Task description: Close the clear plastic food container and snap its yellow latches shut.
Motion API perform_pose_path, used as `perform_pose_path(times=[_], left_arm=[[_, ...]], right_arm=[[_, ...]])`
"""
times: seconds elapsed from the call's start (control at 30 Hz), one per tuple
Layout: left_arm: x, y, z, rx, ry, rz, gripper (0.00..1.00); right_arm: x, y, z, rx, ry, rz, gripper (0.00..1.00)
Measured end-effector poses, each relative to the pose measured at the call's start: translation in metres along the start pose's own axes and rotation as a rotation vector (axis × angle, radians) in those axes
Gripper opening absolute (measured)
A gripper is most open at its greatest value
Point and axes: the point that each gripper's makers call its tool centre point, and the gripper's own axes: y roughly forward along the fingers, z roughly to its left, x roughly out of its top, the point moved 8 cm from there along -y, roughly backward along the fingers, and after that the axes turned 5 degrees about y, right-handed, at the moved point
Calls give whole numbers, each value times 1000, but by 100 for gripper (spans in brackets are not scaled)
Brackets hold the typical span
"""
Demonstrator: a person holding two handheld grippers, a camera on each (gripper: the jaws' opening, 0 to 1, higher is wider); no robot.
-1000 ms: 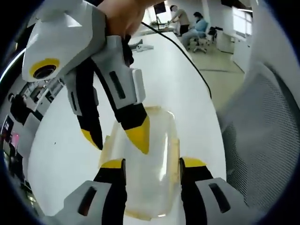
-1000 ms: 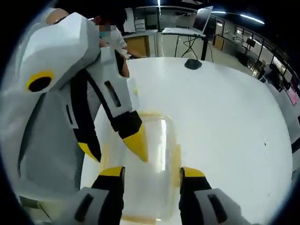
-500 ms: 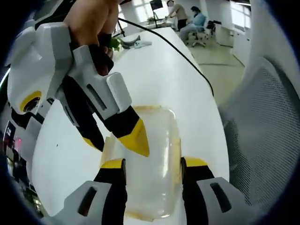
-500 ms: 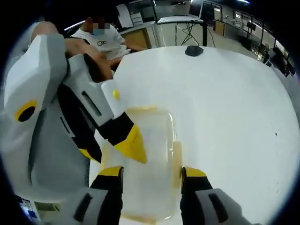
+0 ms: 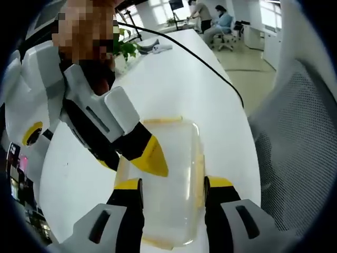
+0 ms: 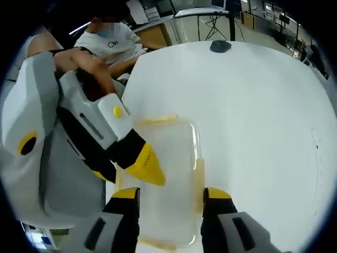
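The clear plastic food container (image 5: 168, 158) lies on the white table (image 5: 184, 79), lid on, with yellow latches (image 5: 199, 171) along its edges. My left gripper (image 5: 172, 184) hovers over its near end, open, one jaw on each side. My right gripper (image 5: 129, 161) leans in at the left, open, with one yellow fingertip (image 5: 151, 157) on the lid's left part. In the right gripper view the container (image 6: 171, 153) sits between the jaws of my open right gripper (image 6: 171, 194), and my left gripper (image 6: 124, 171) comes in at the left with a fingertip (image 6: 143, 166) on the lid.
A black cable (image 5: 210, 63) runs across the table toward a plant (image 5: 129, 50). A mesh chair (image 5: 295, 147) stands close on the right. A small black object (image 6: 220, 46) lies at the far table edge, and a person in a white shirt (image 6: 108, 42) sits behind.
Each gripper, seen from the other's view, has tilted lower and flatter over the container's left side. Both views have shifted a little. The container has stayed in place.
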Motion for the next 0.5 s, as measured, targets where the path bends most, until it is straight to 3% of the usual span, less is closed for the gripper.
perform_pose_path(times=[0.07, 0.13, 0.2, 0.23, 0.27, 0.5], left_arm=[[1, 0, -3, 27, 62, 19, 42], [-2, -1, -4, 29, 26, -6, 42], [-2, 1, -5, 40, 49, -9, 41], [0, -2, 4, 134, 51, -16, 40], [-1, -4, 0, 87, 57, 4, 40], [2, -4, -4, 69, 49, 11, 42]], right_arm=[[-1, 1, -2, 11, 24, 19, 43], [-1, 2, -1, 6, 14, 34, 43], [0, 3, 0, 4, 14, 39, 43], [-3, 2, -1, -9, 32, 59, 43], [-2, 4, 0, -1, 19, 42, 43], [0, 4, 0, 0, -2, 29, 44]])
